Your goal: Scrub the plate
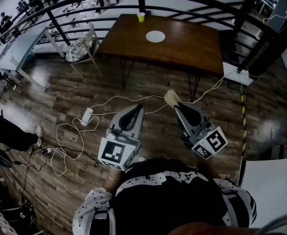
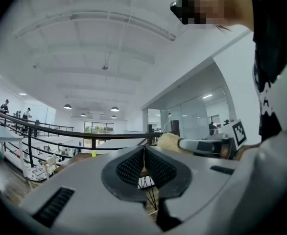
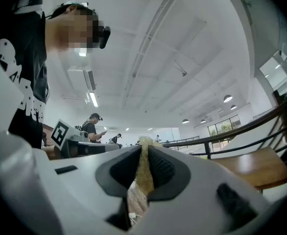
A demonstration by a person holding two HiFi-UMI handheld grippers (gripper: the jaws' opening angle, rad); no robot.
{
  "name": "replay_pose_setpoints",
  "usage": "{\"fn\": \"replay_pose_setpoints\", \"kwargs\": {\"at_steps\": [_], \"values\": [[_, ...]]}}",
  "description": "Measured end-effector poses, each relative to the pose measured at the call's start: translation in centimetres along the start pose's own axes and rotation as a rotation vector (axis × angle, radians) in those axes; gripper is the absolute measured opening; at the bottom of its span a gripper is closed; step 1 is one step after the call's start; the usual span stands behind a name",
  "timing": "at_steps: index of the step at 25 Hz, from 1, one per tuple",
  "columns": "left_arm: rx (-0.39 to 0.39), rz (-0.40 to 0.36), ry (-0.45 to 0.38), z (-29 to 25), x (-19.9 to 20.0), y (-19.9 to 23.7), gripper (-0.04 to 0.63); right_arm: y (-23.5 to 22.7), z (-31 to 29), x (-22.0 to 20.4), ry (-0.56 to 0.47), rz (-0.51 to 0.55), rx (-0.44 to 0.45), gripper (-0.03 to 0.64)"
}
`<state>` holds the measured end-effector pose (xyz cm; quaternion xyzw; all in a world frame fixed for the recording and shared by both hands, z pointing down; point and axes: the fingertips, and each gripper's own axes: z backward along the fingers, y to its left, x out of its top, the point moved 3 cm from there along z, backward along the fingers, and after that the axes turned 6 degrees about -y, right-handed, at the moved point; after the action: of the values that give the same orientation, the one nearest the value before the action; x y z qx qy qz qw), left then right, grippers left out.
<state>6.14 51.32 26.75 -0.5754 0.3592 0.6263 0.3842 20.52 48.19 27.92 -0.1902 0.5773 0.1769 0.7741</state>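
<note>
The plate (image 1: 155, 36) lies flat on the brown desk (image 1: 192, 45), well apart from both grippers, with a small yellow-green cup (image 1: 141, 16) near the desk's far edge. The person stands back on the wood floor (image 1: 133, 82), holding the 2 grippers close to the chest, so the desk and plate look small in the head view and no detail of the plate's surface can be made out.

The left gripper (image 1: 137, 107) is clenched with nothing in it: in the left gripper view its 2 dark pads (image 2: 133, 168) meet along a thin seam. Its own grey body blocks most of the lower scene there; only a sliver of the desk top (image 2: 82, 156) and the cup (image 2: 93, 154) show behind the railing (image 2: 60, 131), and the plate cannot be picked out.

The right gripper (image 1: 175, 104) grasps a tan sponge (image 1: 171, 98). In the right gripper view only a narrow strip of sponge (image 3: 144, 168) shows, squeezed between the pads; the rest is buried in the jaws.

Both hands are hidden under the marker cubes in the head view. Loose white cables (image 1: 70, 131) trail across the floor to the left.
</note>
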Motion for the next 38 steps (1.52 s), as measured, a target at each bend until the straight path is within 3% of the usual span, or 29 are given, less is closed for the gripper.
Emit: {"fn": "replay_pose_setpoints", "kwargs": {"at_steps": [8, 26, 32, 38], "values": [[0.017, 0.008, 0.019, 0.0, -0.2, -0.5, 0.014, -0.6, 1.2, 0.3, -0.025, -0.029, -0.024, 0.049], [0.009, 0.037, 0.055, -2.2, -1.5, -3.9, 0.014, -1.8, 4.1, 0.6, -0.014, -0.036, 0.024, 0.049], [0.019, 0.044, 0.066, -3.1, -1.7, -5.6, 0.014, -3.5, 6.0, 1.1, -0.050, -0.072, -0.015, 0.049], [0.024, 0.050, 0.092, -3.0, -2.4, -7.6, 0.014, -3.1, 7.6, 0.6, -0.017, -0.072, 0.023, 0.049]]}}
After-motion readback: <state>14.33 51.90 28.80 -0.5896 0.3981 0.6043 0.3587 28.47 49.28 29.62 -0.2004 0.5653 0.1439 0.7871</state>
